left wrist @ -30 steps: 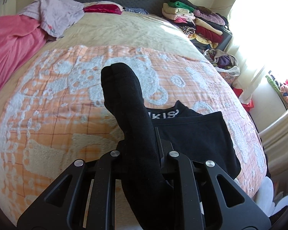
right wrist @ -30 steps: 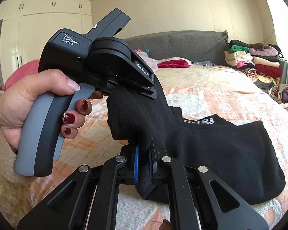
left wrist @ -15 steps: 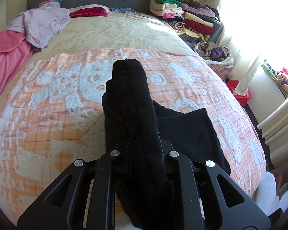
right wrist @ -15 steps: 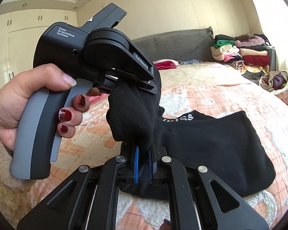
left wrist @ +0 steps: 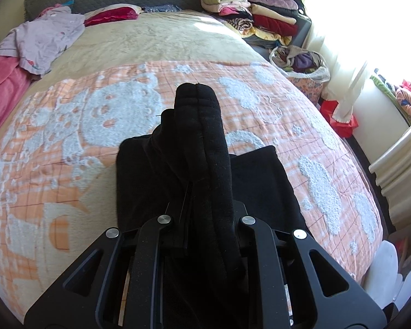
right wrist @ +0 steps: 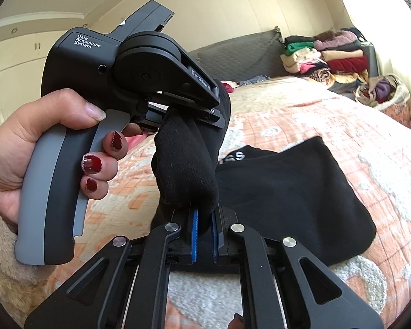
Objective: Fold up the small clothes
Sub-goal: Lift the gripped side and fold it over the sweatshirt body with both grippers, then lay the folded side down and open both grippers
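Observation:
A black sock (left wrist: pixel 200 137) is held up between both grippers above the bed. My left gripper (left wrist: pixel 202 213) is shut on it, and the sock stands up out of the jaws, its tip folded over. In the right wrist view my right gripper (right wrist: pixel 204 233) is shut on the sock's other end (right wrist: pixel 186 164) between blue pads. The left gripper's body (right wrist: pixel 123 82) and the hand holding it fill the left of that view. A folded black garment with white lettering (right wrist: pixel 293 192) lies on the blanket under the sock; it also shows in the left wrist view (left wrist: pixel 260 181).
An orange and white patterned blanket (left wrist: pixel 68 137) covers the bed. Pink and lilac clothes (left wrist: pixel 41 38) lie at the far left. A stack of folded clothes (left wrist: pixel 249 13) and a bag of clothes (left wrist: pixel 301 63) stand at the far right. The bed's right edge drops off by the window.
The left gripper has tilted and moved so the sock now stands over the black garment. The sock has bunched up shorter between the two grippers. Both stay shut on it.

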Motion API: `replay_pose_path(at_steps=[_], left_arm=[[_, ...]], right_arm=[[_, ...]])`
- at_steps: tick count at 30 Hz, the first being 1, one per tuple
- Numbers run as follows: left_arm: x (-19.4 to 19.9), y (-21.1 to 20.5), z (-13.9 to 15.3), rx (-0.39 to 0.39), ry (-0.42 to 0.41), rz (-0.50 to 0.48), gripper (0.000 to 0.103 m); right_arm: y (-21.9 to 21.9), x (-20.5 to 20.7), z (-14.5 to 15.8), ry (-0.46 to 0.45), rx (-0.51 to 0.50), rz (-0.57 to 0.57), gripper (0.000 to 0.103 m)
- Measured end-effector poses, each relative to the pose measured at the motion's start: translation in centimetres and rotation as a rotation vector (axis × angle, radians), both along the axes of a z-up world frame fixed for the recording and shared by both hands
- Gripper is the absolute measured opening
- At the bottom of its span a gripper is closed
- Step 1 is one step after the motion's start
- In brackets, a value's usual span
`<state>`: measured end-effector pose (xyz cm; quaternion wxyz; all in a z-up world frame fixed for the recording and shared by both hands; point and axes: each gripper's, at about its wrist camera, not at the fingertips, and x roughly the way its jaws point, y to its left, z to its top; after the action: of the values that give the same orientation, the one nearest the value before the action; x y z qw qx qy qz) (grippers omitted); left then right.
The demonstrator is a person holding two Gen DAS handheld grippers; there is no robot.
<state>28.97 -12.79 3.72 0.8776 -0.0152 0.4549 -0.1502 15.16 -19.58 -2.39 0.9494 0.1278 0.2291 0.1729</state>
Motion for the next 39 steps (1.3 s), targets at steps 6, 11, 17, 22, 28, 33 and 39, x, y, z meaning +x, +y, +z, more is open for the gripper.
replay_pose_path(at_steps=[6, 11, 17, 22, 28, 33, 39], left_arm=[[0.6, -2.8, -1.2, 0.025, 0.025, -0.016, 0.01], [1.1, -4.8, -2.5, 0.057, 0.042, -0.022, 0.01], [1.6, -7.2, -4.2, 0.091, 0.069, -0.037, 0.011], [1.8, -8.7, -5.5, 0.12, 0.075, -0.046, 0.016], [1.8, -9.5, -6.1, 0.075, 0.084, -0.07, 0.038], [1.1, -9.4, -5.0, -0.019, 0.074, -0.114, 0.057], [-0.1, -4.5, -2.0, -0.102, -0.034, -0.053, 0.058]], right_arm=[[-1.7, 0.0, -1.2, 0.033, 0.037, -0.024, 0.006], [-2.9, 0.5, -2.1, 0.076, 0.084, -0.042, 0.006], [-4.7, 0.8, -3.6, 0.13, 0.146, -0.068, 0.006], [-5.9, 0.9, -4.7, 0.169, 0.209, -0.075, 0.006], [-7.0, 0.8, -5.8, 0.214, 0.272, -0.079, 0.008], [-8.1, 0.9, -6.7, 0.247, 0.338, -0.084, 0.008], [-9.4, 0.5, -7.2, 0.283, 0.412, -0.079, 0.015]])
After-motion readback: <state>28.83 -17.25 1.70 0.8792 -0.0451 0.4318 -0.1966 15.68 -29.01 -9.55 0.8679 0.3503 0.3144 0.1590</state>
